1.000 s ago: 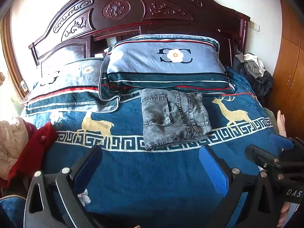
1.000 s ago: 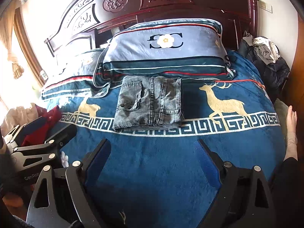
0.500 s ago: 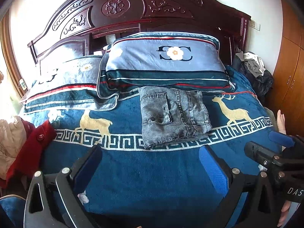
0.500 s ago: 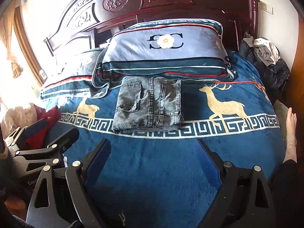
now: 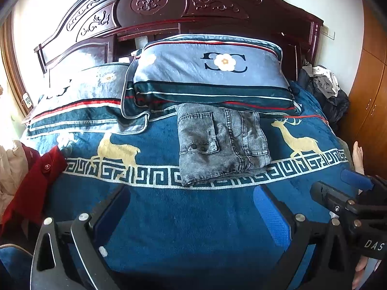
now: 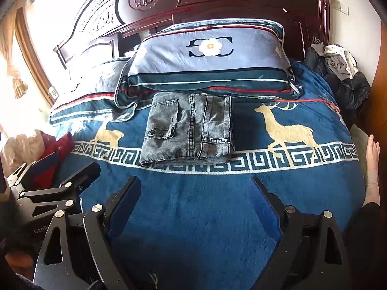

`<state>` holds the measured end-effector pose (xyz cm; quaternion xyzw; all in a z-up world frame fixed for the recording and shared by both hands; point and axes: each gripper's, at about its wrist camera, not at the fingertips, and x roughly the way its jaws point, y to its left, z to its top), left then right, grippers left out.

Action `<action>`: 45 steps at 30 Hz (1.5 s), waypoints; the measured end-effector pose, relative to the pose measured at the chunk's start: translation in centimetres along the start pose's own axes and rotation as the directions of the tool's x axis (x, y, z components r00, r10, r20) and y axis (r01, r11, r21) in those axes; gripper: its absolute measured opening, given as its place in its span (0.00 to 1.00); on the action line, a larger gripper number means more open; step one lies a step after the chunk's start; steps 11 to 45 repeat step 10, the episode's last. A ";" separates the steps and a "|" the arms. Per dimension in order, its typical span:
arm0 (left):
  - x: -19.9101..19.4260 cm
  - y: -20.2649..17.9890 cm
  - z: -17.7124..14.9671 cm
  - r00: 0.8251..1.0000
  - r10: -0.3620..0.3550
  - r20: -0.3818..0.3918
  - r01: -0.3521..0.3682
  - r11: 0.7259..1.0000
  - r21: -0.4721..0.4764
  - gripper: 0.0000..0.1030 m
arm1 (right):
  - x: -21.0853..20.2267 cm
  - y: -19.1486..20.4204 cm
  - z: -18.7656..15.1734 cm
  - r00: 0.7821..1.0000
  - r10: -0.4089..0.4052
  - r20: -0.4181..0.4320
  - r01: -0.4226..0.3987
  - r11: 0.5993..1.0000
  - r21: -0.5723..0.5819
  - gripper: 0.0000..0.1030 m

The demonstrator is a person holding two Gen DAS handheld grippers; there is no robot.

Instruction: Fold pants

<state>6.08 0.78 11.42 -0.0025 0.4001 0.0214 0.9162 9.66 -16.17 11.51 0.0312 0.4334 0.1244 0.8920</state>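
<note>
Grey denim pants [image 5: 221,142] [image 6: 187,129] lie folded into a compact rectangle on the blue deer-pattern blanket [image 5: 188,220], just in front of the pillows. My left gripper [image 5: 191,207] hovers open over bare blanket, well short of the pants, nothing between its fingers. My right gripper [image 6: 196,198] is likewise open and empty, back from the pants' near edge. Each gripper shows in the other's view: the right gripper [image 5: 348,200] at the right edge, the left gripper [image 6: 55,181] at the lower left.
Two pillows [image 5: 208,72] lean on a carved dark wooden headboard [image 5: 169,7]. A red garment [image 5: 36,188] lies at the bed's left edge, dark clothes [image 5: 326,91] are piled at the right. A wooden wardrobe [image 5: 372,96] stands right. A person's hand [image 6: 371,164] rests at the bed's right edge.
</note>
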 end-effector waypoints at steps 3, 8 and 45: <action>0.4 0.1 -0.2 1.000 -0.007 -0.005 0.007 1.000 -0.013 1.00 | 0.3 -0.2 -0.1 1.000 0.000 -0.008 0.000 1.000 0.003 0.86; 1.9 -0.1 -0.6 0.999 -0.022 -0.031 0.021 0.999 -0.038 1.00 | 1.3 -0.6 -0.4 1.000 -0.005 -0.030 0.005 1.000 0.007 0.86; 3.0 -0.5 -1.2 0.998 -0.019 -0.053 0.017 0.999 -0.043 1.00 | 1.7 -0.8 -0.6 0.999 -0.013 -0.041 0.014 1.000 0.008 0.86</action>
